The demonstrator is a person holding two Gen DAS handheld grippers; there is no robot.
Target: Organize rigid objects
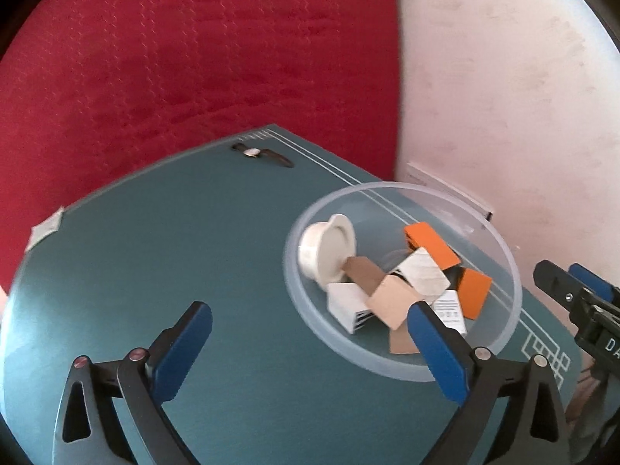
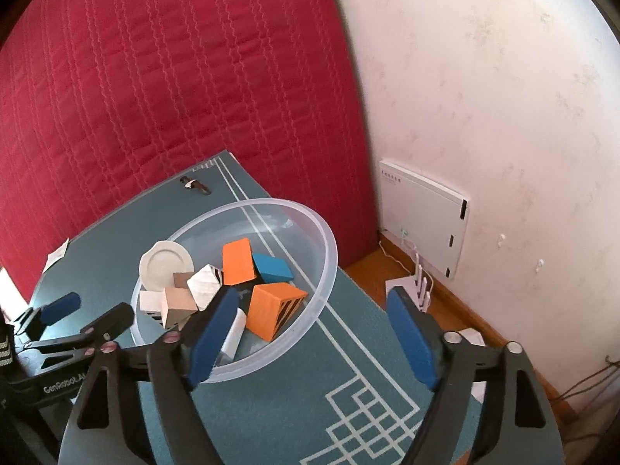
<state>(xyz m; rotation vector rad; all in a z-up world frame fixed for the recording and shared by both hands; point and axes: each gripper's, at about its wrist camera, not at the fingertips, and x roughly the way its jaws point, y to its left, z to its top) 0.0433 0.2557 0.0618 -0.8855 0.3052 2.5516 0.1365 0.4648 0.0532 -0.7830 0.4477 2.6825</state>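
Backdrop: red quilted cover (image 2: 174, 89) behind the desk, pale wall (image 2: 484, 97) to the right with a white panel (image 2: 422, 217) low on it.
Desk: teal mat (image 1: 162, 271) with white line pattern; its near edge is cut off by both views.
Bowl: clear plastic bowl (image 2: 329, 263) stands on the mat, toward the right side; its near rim is hidden behind tool fingers in both views.
Blocks: heaped inside the bowl, orange block (image 2: 237, 261), blue block (image 2: 271, 267), striped orange block (image 2: 271, 310), tan block (image 1: 393, 304), pale wood block (image 2: 204, 285), white pieces partly buried.
Cup: white cup (image 1: 329, 248) lies tipped against the bowl's left wall.
Watch: small and blurred at the mat's far edge (image 1: 259, 153), well apart from the bowl.
Left tool: (image 1: 310, 352) jaws spread wide, nothing between them; right finger overlaps the bowl's rim.
Right tool: (image 2: 314, 337) jaws apart, gripping nothing; bowl's rim sits just beside the left finger.
Floor: wood strip with white cables, half hidden.
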